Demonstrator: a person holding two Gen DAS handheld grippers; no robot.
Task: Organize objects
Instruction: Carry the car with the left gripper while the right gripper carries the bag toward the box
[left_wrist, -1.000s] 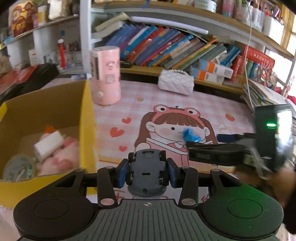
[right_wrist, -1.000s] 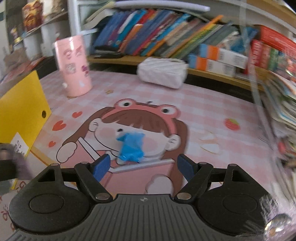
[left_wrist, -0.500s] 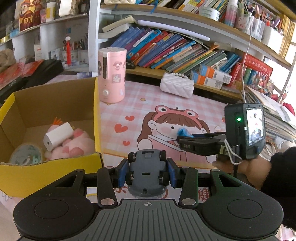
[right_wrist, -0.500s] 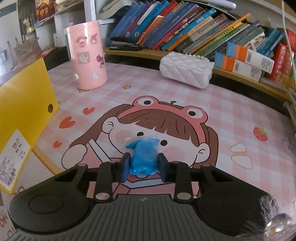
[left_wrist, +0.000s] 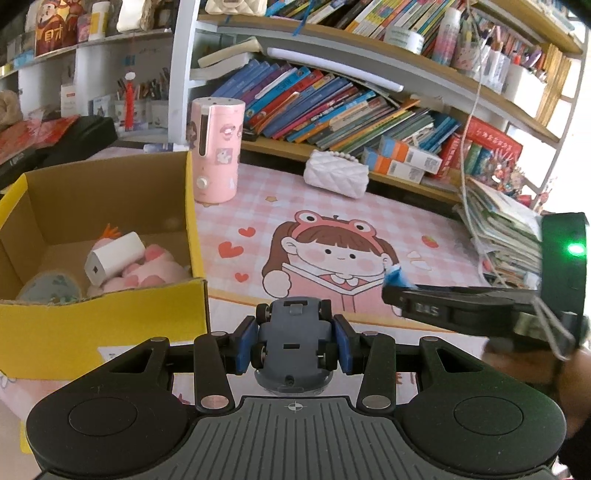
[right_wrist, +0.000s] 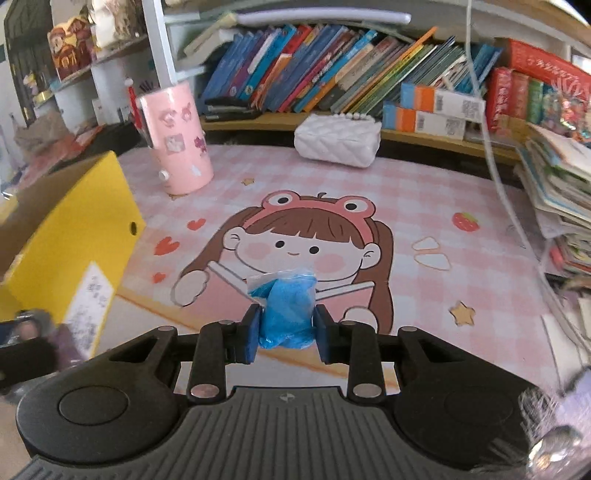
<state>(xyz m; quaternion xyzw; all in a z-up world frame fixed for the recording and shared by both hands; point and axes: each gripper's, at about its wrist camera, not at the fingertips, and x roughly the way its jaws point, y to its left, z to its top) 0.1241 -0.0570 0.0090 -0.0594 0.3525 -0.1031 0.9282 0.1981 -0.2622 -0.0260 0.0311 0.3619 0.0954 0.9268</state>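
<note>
Over the pink tabletop (right_wrist: 424, 177), I've got both claws loaded: right claw (right_wrist: 285, 334) clamped on the blue bagged wad (right_wrist: 286, 310), left claw (left_wrist: 293, 345) pinching the grey toy car (left_wrist: 293, 341). Pickup's done; next is carrying each over the yellow cardboard box (left_wrist: 110, 325) w/ the plush toy (left_wrist: 147, 271) and releasing inside, clearing the near wall.

Bright daylight, fisheye bending, blurred edges

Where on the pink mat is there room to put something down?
The pink cartoon mat lies bare between the yellow cardboard box, pink cylinder, white quilted purse and paper stack. The box's floor is crowded with toys.
</note>
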